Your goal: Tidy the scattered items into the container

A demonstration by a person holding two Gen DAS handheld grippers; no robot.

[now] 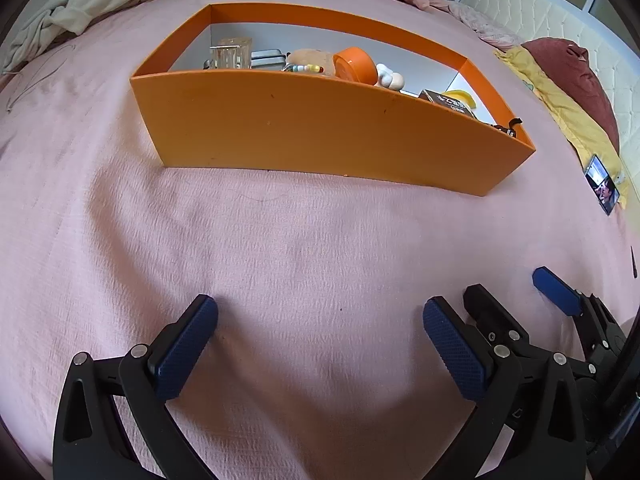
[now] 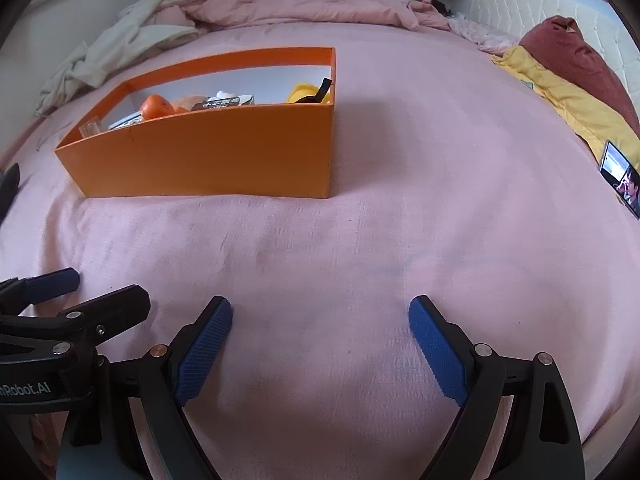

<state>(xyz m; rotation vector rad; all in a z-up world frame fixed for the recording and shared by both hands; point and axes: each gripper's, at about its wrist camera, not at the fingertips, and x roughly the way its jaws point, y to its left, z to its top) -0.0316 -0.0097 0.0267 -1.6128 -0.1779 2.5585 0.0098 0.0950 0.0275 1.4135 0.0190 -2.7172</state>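
An orange box stands on the pink bedspread, ahead of both grippers. Inside it lie a clear cube, an orange round item, a white figure, a dark packet and a yellow item. My left gripper is open just above the bedspread, with nothing between its blue pads. My right gripper is open too and holds nothing. The two grippers sit side by side, with the right gripper just right of the left one. The box is up and to the left in the right wrist view.
A lit phone lies at the bed's right edge beside a yellow pillow and a maroon pillow. A crumpled pink duvet and a beige garment lie behind the box. Bare bedspread stretches between the grippers and the box.
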